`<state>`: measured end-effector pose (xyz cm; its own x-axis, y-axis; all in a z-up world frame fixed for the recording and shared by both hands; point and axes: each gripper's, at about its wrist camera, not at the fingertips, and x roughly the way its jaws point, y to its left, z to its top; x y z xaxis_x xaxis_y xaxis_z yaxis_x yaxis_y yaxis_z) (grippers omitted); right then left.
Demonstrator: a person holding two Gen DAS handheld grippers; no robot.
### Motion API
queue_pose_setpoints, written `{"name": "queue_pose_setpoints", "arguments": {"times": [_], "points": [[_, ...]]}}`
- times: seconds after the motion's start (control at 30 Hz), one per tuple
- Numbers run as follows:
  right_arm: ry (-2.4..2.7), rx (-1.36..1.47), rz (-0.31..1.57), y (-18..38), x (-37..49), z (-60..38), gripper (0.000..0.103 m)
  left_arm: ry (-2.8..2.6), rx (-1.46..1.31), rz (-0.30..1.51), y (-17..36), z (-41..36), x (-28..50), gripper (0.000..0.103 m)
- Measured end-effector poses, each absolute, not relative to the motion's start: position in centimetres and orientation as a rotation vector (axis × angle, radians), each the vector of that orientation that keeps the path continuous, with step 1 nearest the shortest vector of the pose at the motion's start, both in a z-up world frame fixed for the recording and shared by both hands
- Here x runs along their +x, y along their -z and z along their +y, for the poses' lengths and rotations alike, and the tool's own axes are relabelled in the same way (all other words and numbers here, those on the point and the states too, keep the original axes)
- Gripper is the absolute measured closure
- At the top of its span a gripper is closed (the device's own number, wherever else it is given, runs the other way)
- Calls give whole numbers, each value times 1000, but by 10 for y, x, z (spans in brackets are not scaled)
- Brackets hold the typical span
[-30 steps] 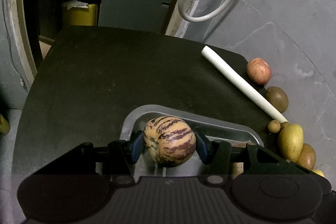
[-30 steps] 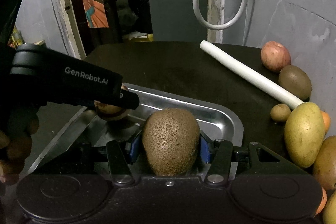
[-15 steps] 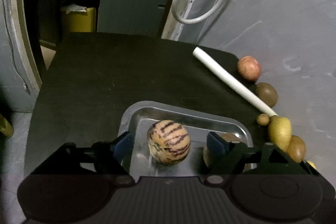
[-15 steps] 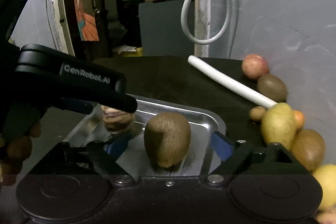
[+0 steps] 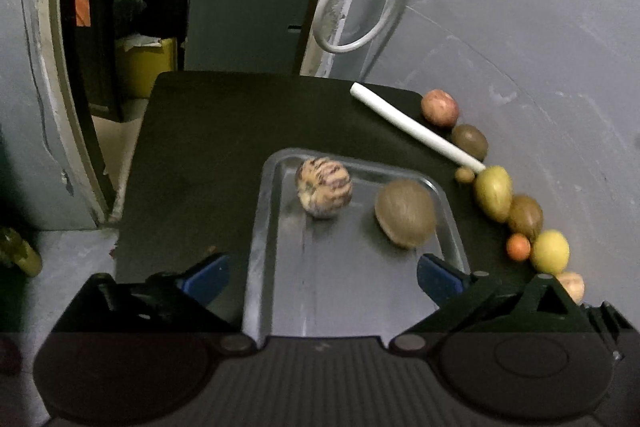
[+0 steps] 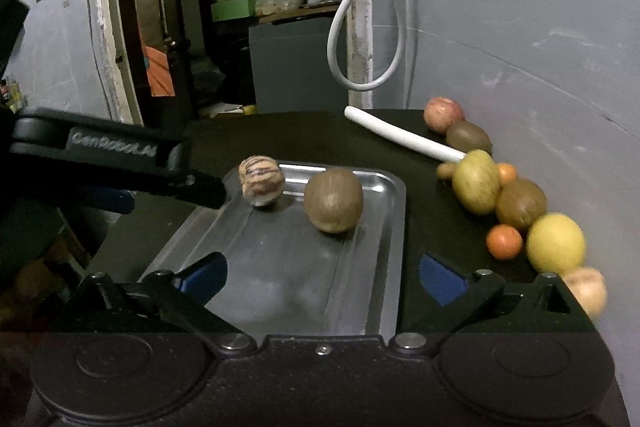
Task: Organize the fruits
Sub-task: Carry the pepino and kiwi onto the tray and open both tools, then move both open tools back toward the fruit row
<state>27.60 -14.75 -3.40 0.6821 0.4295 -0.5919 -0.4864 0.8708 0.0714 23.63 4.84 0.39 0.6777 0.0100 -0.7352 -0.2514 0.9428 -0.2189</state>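
Roll Risk After Release

Fruit on the steel tray (image 5: 256, 227), a striped melon (image 5: 323, 187) and a kiwi (image 5: 405, 213), sat loose and could have rolled if nudged. Left gripper (image 5: 322, 273) and right gripper (image 6: 322, 277) had just been opening, jaws wide and empty. Remaining fruit lined the grey wall (image 6: 540, 67) on a black table (image 5: 200, 147); behind it, a cluttered doorway.

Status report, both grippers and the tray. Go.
Left gripper and right gripper open, jaws just spread, nothing between them. Striped melon and kiwi sit in tray. More fruit lines the wall; path clear.
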Motion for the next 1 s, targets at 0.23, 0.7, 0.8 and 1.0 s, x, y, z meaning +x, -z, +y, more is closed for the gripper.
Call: {"name": "queue_pose_setpoints", "arguments": {"times": [0.23,0.7,0.8,1.0], "points": [[-476,-97,646,32,224,-162,1,-135,-268,822,-6,45,188,1],[-321,-31,679,41,152,-204,1,-70,-190,862,5,24,121,1],[-280,-15,686,43,146,-217,1,-45,-176,878,9,15,116,1],[-191,16,690,45,141,-241,1,17,-139,896,12,-6,117,1]]}}
